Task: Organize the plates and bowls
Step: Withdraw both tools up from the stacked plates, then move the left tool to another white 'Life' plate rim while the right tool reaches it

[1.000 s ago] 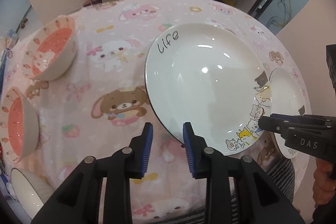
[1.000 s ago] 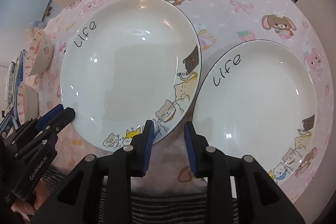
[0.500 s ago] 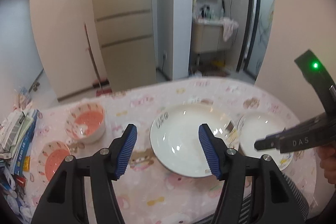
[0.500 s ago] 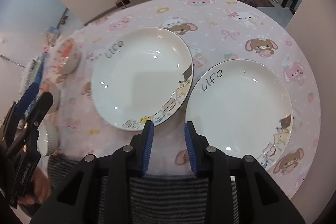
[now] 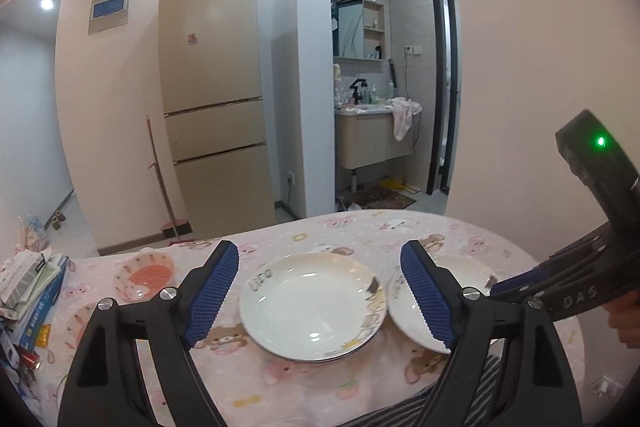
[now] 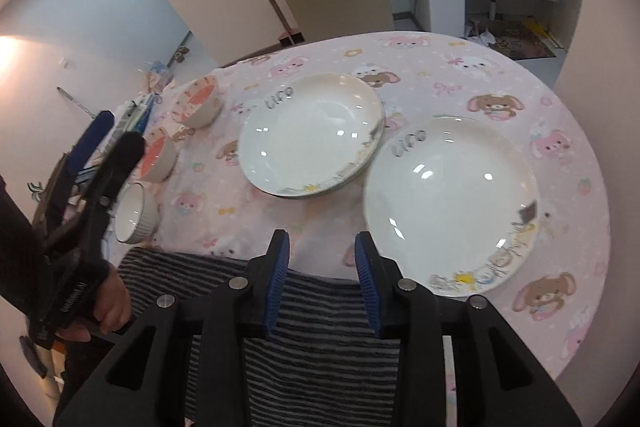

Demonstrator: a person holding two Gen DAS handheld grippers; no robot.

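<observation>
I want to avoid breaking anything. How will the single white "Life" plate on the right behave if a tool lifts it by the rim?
The white glazed "Life" plate shows sharp light reflections, so its rim is probably slippery. It looks ceramic: stiff, probably fragile and rather heavy. It is wide and shallow, so it may tilt when gripped at one edge.

We have lifted both grippers away from the plates: the left gripper [image 5: 320, 291] is opening wide (nothing between its jaws), the right gripper [image 6: 322, 279] backed off.

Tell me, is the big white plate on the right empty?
Empty. The plate shows only its bare, shiny white inside, with nothing lying on it.
</observation>
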